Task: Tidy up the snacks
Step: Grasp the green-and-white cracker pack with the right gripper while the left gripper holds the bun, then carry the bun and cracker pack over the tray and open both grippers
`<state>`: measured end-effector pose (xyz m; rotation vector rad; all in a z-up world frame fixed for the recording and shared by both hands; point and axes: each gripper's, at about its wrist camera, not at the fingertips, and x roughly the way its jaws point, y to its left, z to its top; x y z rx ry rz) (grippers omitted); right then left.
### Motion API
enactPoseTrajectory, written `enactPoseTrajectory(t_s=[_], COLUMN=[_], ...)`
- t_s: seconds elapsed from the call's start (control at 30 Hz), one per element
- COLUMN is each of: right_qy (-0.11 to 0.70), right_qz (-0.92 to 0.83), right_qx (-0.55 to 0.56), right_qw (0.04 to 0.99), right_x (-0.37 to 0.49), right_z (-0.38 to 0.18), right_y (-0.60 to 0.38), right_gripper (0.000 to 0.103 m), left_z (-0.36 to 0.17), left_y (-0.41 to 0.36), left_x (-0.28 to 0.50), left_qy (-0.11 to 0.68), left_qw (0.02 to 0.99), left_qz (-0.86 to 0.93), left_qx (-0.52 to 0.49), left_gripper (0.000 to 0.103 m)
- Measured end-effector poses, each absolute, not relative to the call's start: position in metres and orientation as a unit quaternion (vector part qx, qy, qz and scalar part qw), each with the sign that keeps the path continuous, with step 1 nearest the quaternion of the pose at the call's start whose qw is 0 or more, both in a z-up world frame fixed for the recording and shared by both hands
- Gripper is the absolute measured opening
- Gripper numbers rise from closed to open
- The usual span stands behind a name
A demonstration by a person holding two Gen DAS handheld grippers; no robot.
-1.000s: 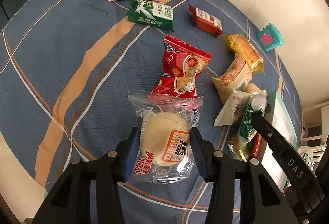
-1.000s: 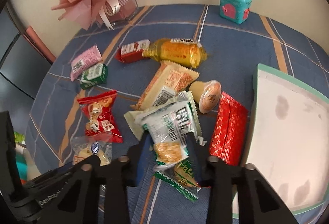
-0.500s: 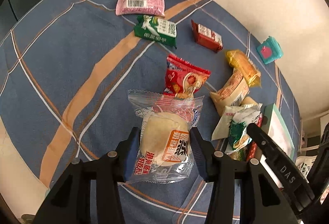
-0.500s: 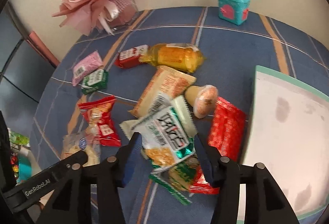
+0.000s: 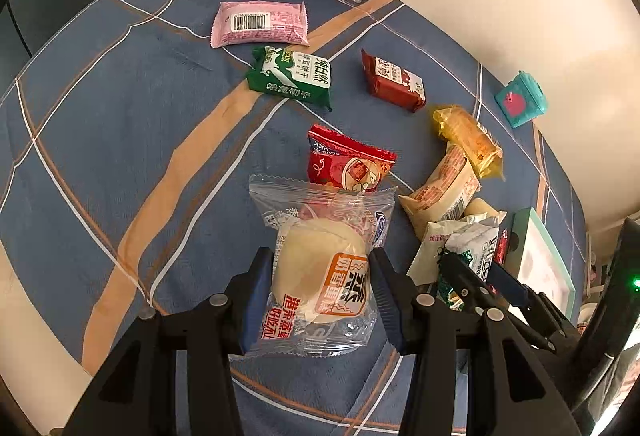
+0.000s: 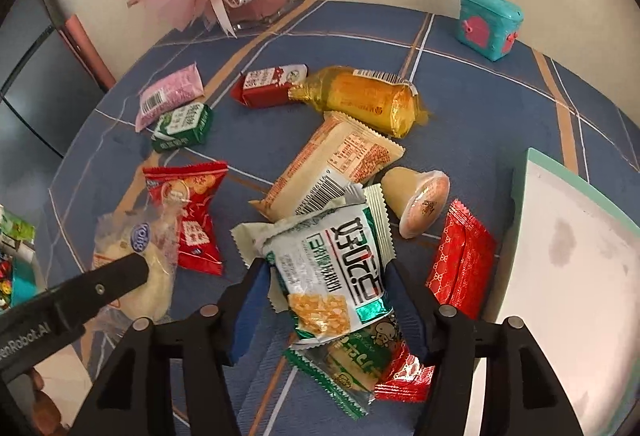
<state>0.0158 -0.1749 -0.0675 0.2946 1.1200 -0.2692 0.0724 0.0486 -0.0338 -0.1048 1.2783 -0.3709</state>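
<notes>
Snacks lie scattered over the blue plaid surface (image 6: 480, 108), and 2 of them are now off it in the jaws. The left gripper (image 5: 320, 284) is clamped on the clear-wrapped steamed cake (image 5: 320, 268), low in the centre of the left wrist view, just as it was 1 second ago; what has changed is height, since the red packet (image 5: 348, 164) and the rest of the spread now sit smaller and further up the frame, which suggests the cake has been lifted clear. The right gripper (image 6: 328, 296) has the white-and-green cracker packet (image 6: 332, 260) between its jaws. Over the last second that packet has tilted and risen off the pile, and the jaws appear wider apart than before, so whether they actually press on it or it merely rests between them is hard to judge from this angle. Beneath it, a green-edged wafer (image 6: 344, 364) and a small red wrapper (image 6: 404, 372) show at the lower centre. The mint-rimmed tray (image 6: 536, 164) waits at the right edge with nothing visible on its white base. Both picks look to be under way, and carrying them across to the tray would be the likely next step; 9 or so other snacks are left to sort.
</notes>
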Motion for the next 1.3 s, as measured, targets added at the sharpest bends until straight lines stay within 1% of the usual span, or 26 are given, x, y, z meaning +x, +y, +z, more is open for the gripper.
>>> enactPoseTrajectory(t_s=[0.13,0.3,0.57,0.7,0.93,1.3], right_qy=[0.527,0.524,0.499,0.490,0.493,0.477], right_qz=[-0.125,-0.122,-0.130,-0.168,-0.275,-0.423], right_qx=[0.171,0.182,0.261,0.295,0.291,0.311], right_qw=[0.823,0.823,0.816,0.803,0.773,0.705], right_x=[0.011,0.007,-0.018,-0.039,-0.082,-0.155], right_z=[-0.071,-0.061,-0.026,-0.015,-0.015,-0.036], right_y=[-0.184,-0.185,-0.211,-0.240,-0.305,-0.404], right_gripper=[0.057,0.054,0.054,0.054,0.054,0.054], left_z=[-0.032,-0.025,-0.001,0.007,0.013,-0.006], left_y=[0.048,0.044,0.016,-0.007,-0.076,-0.203], left_x=[0.072,0.071,0.068,0.066,0.052,0.010], left_qy=[0.590,0.586,0.569,0.565,0.565,0.564], left_qw=[0.789,0.793,0.804,0.806,0.791,0.751], left_qz=[-0.166,-0.162,-0.170,-0.178,-0.235,-0.336], left_qx=[-0.042,-0.036,-0.026,-0.014,0.007,0.064], left_gripper=[0.050,0.050,0.051,0.051,0.051,0.051])
